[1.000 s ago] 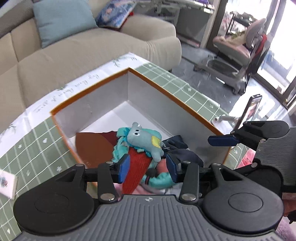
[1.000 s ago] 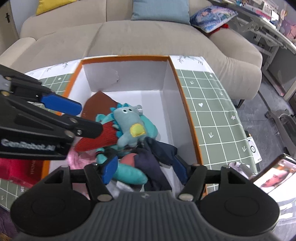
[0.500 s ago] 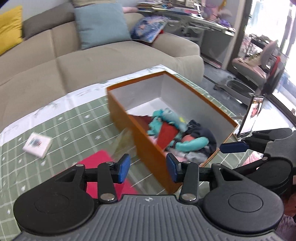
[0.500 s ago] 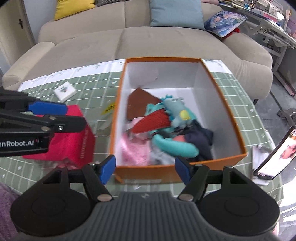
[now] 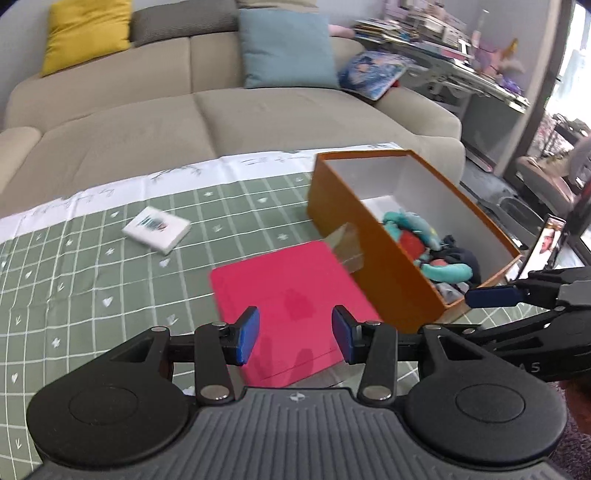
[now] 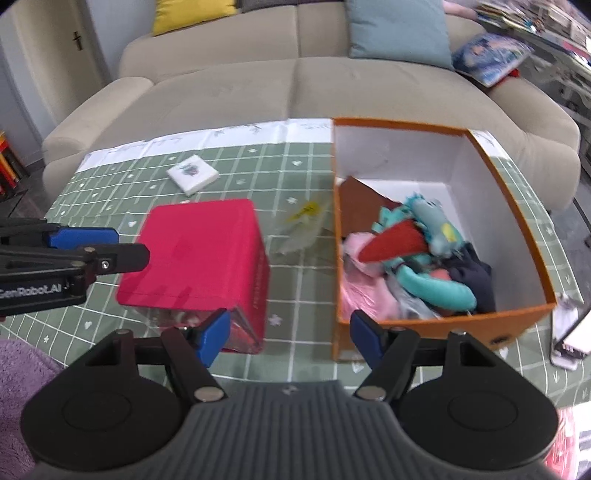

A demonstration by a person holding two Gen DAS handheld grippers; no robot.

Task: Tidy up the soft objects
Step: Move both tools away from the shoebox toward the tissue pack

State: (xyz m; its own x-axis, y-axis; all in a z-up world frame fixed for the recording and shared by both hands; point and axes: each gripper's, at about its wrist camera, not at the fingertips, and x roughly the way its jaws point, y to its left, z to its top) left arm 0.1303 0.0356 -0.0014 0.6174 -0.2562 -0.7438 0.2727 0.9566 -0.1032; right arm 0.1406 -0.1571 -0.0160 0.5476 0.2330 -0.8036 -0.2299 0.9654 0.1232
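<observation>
Now both my tongs hang parted and hold nothing: the left gripper [image 5: 294, 334] over the red box [image 5: 291, 302], the right gripper [image 6: 288, 338] before the orange box's [image 6: 443, 326] near rim. Soft toys [image 6: 417, 258] lie heaped inside it. Green tablecloth [image 6: 295, 288] shows between the two boxes, which stand apart.

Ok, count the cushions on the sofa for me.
4: a yellow cushion at the left, a grey cushion beside it, a light blue cushion in the middle, and a patterned blue cushion at the right end. Others may be out of frame.
</observation>
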